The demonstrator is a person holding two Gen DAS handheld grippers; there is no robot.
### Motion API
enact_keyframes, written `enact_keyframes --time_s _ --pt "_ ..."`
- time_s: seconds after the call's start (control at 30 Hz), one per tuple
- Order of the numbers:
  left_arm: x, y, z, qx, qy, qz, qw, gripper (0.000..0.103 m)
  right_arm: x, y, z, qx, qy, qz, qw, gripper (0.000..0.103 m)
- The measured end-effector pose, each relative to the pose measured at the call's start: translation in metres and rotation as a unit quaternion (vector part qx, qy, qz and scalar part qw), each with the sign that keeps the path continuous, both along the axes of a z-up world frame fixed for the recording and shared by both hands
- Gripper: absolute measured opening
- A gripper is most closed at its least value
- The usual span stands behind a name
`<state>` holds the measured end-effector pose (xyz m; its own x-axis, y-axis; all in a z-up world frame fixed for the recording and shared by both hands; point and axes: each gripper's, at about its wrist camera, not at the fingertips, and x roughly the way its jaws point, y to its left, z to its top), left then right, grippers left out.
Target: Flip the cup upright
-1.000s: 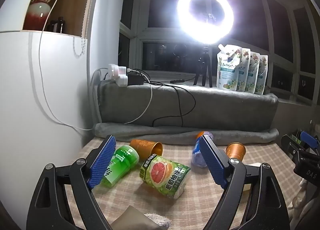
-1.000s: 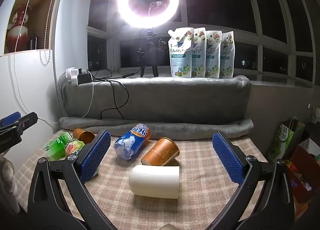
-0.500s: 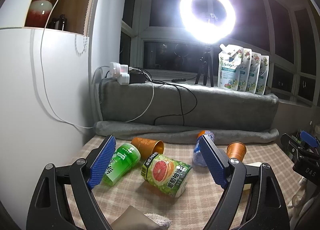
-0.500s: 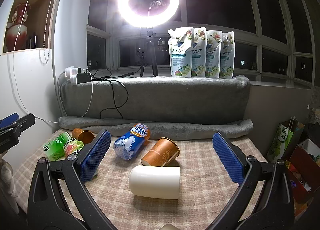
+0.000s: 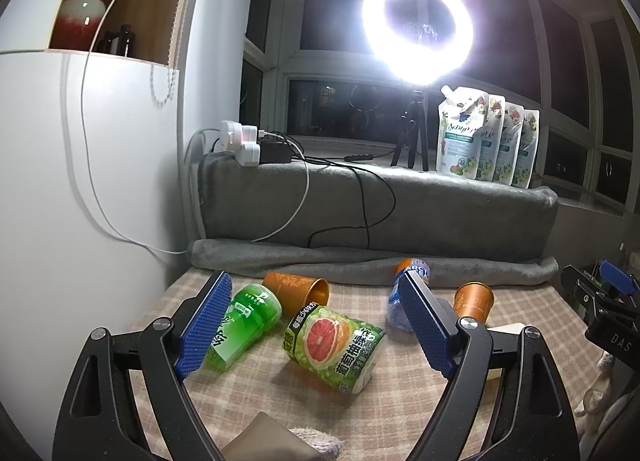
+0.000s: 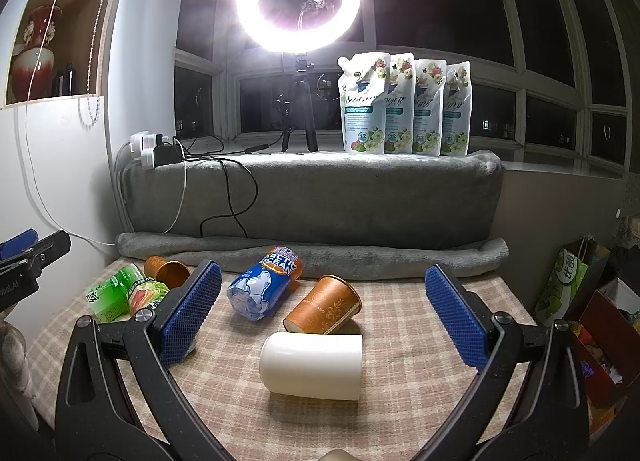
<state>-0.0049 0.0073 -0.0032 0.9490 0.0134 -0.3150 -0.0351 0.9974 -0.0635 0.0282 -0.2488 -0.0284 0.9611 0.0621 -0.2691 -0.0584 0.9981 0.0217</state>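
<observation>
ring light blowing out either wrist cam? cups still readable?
Left wrist: ring light clips to white with a halo, yet the grapefruit cup print reads sharply. Right wrist: same bloom on the light; the white cup is evenly lit with a soft shadow beneath it; fisheye bends the window frames.

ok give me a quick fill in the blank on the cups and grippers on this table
1. The white cup lies on its ____ on the checked cloth.
2. The grapefruit cup lies between the two fingers of the ____ gripper.
3. The right gripper is ____, holding nothing.
4. The blue cup reads ARCTIC ____.

Missing words: side; left; open; OCEAN
</observation>
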Motion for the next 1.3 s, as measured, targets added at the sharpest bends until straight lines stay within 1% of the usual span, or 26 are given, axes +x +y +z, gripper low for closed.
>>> enact_keyframes --time_s 1.3 --pt "0.0006 0.0010 -0.0003 -0.002 0.001 0.000 1.0000 0.085 0.0049 0.0065 -0.0027 -0.001 0.001 0.004 1.000 0.103"
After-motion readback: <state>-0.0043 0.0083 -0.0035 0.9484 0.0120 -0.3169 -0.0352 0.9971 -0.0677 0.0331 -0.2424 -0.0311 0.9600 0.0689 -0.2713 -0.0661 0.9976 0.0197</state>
